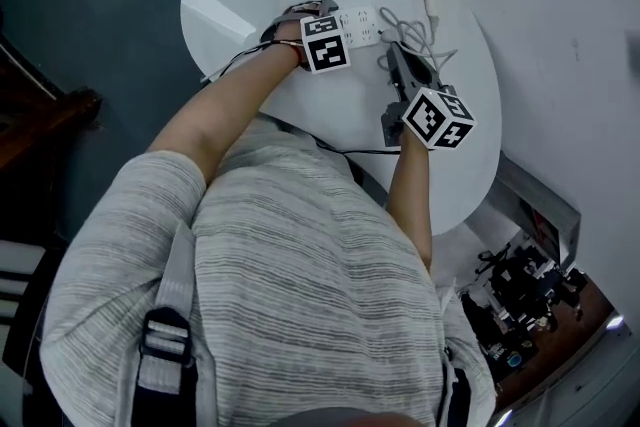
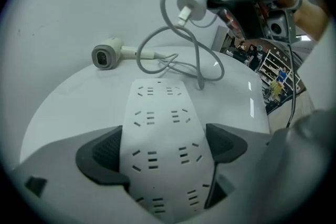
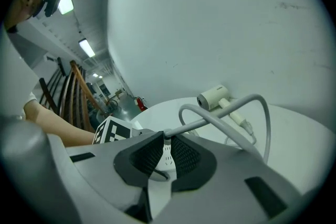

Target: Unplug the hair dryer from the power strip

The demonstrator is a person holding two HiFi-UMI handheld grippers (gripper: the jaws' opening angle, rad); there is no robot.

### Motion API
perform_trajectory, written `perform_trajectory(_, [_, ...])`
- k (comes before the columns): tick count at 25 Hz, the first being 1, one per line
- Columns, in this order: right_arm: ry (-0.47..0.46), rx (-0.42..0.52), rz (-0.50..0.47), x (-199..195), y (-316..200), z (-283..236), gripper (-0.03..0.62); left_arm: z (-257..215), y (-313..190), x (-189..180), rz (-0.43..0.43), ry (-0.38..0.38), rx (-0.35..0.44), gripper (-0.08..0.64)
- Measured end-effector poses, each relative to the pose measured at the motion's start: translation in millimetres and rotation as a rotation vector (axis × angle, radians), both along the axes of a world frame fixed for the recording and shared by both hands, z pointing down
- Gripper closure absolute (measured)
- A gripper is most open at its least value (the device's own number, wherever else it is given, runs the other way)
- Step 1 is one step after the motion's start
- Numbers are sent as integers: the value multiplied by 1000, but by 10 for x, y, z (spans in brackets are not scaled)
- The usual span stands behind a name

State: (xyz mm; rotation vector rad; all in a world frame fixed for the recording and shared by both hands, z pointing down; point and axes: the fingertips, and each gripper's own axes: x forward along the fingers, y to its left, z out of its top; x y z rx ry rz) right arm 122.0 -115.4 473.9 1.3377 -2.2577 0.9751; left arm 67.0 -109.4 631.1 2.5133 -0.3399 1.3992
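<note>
The left gripper (image 2: 168, 144) pinches the power strip (image 2: 160, 123) by its long sides, pinning it flat on the round white surface (image 1: 340, 110). Its long axis runs away toward the hair dryer (image 2: 107, 55) lying at the far edge. The right gripper (image 3: 165, 153) has its fingers (image 3: 144, 157) pressed on the plug (image 2: 185, 12), which hangs in the air above and beyond the strip's far end, its prongs clear of every socket. The cord (image 2: 197, 57) loops slack back to the dryer.
</note>
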Motion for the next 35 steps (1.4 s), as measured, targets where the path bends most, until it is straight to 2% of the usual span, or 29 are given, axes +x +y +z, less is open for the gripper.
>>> perform_trajectory(4, [-67,-7,45,55,219,86,537,6,5,8,3,4,-5,86])
perform_trajectory(9, [-76,-24,82,88,463,308,537,-54,42,-25,52,25,28,86])
perform_trajectory(11, [-74,-38,92,87,538,408,537,-170,37,-34,64,84,63,87])
perform_trajectory(13, [-71,-60,89,62,610,519,537,-353,1,-39,39,172,96,87])
perform_trajectory(17, [-87,-94,79,-41,731,693,537,-756,-42,-173,-94,339,127,88])
perform_trajectory(21, [-76,-111,63,-138,794,835,537,-1035,123,-409,-149,412,128,96])
perform_trajectory(22, [-72,-120,56,-162,812,877,537,-1079,185,-472,-152,418,125,120])
perform_trajectory(23, [-68,-128,50,-185,831,916,537,-1116,246,-539,-158,423,122,184])
perform_trajectory(26, [-51,-148,38,-225,880,998,537,-1252,382,-709,-184,455,106,436])
perform_trajectory(28, [-36,-160,30,-248,907,1038,537,-1340,448,-780,-204,488,69,539])
perform_trajectory(32, [3,-175,50,-232,921,1101,537,-1450,566,-813,-232,540,-36,554])
perform_trajectory(35, [13,-180,97,-169,912,1059,515,-1515,633,-806,-238,573,-72,554])
